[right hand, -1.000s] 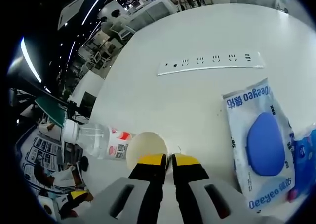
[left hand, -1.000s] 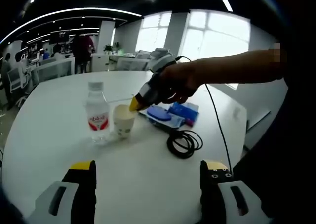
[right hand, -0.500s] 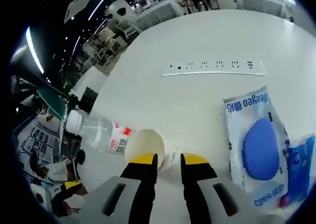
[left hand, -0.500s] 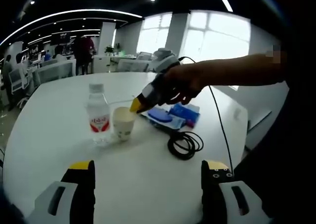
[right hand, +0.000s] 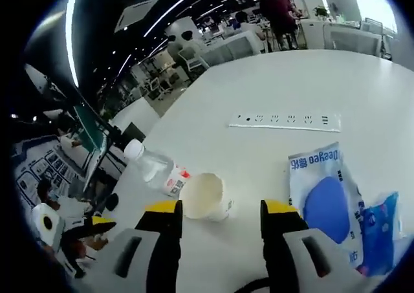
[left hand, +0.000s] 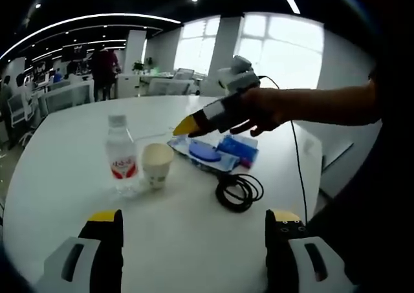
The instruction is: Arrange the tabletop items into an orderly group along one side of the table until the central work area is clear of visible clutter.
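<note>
Two grippers are up over the white worktop (left hand: 58,170), and both are released. In the left gripper view, the left gripper (left hand: 194,225) hangs low with its jaws spread wide and nothing between them. Beyond it, the water bottle (left hand: 120,156) stands upright, with the paper cup (left hand: 156,164) just beside it. A black coiled cable (left hand: 239,191) lies near the blue wipes pack (left hand: 202,154) and a small blue packet (left hand: 238,149). The right gripper (left hand: 206,119), held in a hand (left hand: 262,110), hovers above the wipes pack. In the right gripper view, the right gripper (right hand: 222,214) has its jaws parted, framing the paper cup (right hand: 205,197) without touching it; a white power strip (right hand: 285,120) lies farther off.
</note>
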A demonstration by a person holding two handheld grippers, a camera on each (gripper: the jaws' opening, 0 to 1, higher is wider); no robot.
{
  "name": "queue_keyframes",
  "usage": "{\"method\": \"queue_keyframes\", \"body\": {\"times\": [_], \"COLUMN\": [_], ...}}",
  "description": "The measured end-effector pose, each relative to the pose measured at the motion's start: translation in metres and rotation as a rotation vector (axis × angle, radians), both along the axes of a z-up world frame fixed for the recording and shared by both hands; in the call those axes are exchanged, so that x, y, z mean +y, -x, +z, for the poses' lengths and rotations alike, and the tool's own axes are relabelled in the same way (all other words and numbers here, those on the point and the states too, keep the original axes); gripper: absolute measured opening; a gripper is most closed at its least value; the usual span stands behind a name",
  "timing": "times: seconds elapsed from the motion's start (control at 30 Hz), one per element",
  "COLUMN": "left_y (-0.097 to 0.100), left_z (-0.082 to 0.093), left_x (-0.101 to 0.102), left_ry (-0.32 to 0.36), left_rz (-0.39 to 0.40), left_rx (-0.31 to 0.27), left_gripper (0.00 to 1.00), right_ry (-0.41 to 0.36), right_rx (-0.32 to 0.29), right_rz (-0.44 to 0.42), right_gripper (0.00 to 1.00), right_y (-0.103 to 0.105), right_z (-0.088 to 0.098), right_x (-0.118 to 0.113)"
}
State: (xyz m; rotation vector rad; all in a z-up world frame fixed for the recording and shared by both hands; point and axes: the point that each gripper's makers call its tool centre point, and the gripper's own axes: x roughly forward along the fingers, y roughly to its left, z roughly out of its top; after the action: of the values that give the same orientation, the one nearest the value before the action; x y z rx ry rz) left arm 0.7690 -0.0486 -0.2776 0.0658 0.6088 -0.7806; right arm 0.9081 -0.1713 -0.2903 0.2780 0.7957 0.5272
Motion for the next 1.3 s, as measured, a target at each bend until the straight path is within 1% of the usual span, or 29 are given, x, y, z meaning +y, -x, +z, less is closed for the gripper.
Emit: {"method": "queue_keyframes", "body": {"times": [0.03, 0.1, 0.2, 0.27, 0.33, 0.43, 0.5, 0.53, 0.6, 0.67, 0.77, 0.87, 0.9, 0.97, 1.1, 1.2, 1.3], "left_y": [-0.001, -0.002, -0.002, -0.003, -0.005, -0.007, -0.007, -0.008, -0.007, -0.006, -0.005, -0.005, -0.005, -0.006, -0.005, -0.005, -0.003], "left_z": [0.0, 0.0, 0.003, 0.006, 0.009, 0.013, 0.015, 0.015, 0.016, 0.018, 0.02, 0.021, 0.021, 0.024, 0.028, 0.028, 0.031], "left_x": [-0.002, -0.003, -0.008, -0.011, -0.014, -0.018, -0.022, -0.024, -0.027, -0.031, -0.035, -0.036, -0.036, -0.036, -0.036, -0.034, -0.033], "left_ry": [0.003, 0.006, 0.006, 0.014, 0.031, 0.052, 0.059, 0.06, 0.061, 0.069, 0.079, 0.086, 0.088, 0.094, 0.097, 0.092, 0.099], "left_rz": [-0.001, -0.005, -0.015, -0.014, -0.006, -0.004, -0.006, -0.006, -0.012, -0.018, -0.027, -0.03, -0.028, -0.022, -0.02, -0.019, -0.015], "left_rx": [-0.001, 0.001, -0.005, -0.013, -0.015, -0.015, -0.018, -0.017, -0.016, -0.016, -0.015, -0.012, -0.013, -0.015, -0.02, -0.017, -0.012], "left_gripper": [0.9, 0.9, 0.91, 0.92, 0.93, 0.93, 0.93, 0.93, 0.93, 0.94, 0.94, 0.97, 0.98, 0.99, 0.99, 1.0, 1.0], "right_ry": [-0.02, -0.025, -0.034, -0.051, -0.042, -0.028, 0.006, 0.05, 0.096, 0.115, 0.125, 0.162, 0.174, 0.199, 0.199, 0.238, 0.278], "right_rx": [-0.033, -0.035, -0.076, -0.106, -0.132, -0.184, -0.218, -0.236, -0.245, -0.263, -0.278, -0.301, -0.306, -0.313, -0.322, -0.319, -0.321], "right_rz": [0.012, 0.017, 0.035, 0.037, 0.041, 0.03, 0.031, 0.04, 0.053, 0.045, 0.029, 0.019, 0.018, 0.008, -0.022, -0.042, -0.041], "right_gripper": [0.52, 0.58, 0.66, 0.67, 0.72, 0.79, 0.82, 0.83, 0.84, 0.85, 0.89, 0.94, 0.94, 0.96, 0.98, 0.99, 1.0], "right_y": [0.002, 0.009, 0.017, 0.025, 0.027, 0.035, 0.04, 0.043, 0.051, 0.057, 0.07, 0.082, 0.087, 0.094, 0.107, 0.115, 0.124], "right_z": [0.006, 0.009, 0.015, 0.026, 0.026, 0.035, 0.038, 0.038, 0.035, 0.037, 0.039, 0.04, 0.04, 0.04, 0.044, 0.042, 0.042], "right_x": [-0.001, -0.006, -0.015, -0.019, -0.024, -0.039, -0.051, -0.059, -0.07, -0.08, -0.094, -0.112, -0.116, -0.126, -0.143, -0.16, -0.175]}}
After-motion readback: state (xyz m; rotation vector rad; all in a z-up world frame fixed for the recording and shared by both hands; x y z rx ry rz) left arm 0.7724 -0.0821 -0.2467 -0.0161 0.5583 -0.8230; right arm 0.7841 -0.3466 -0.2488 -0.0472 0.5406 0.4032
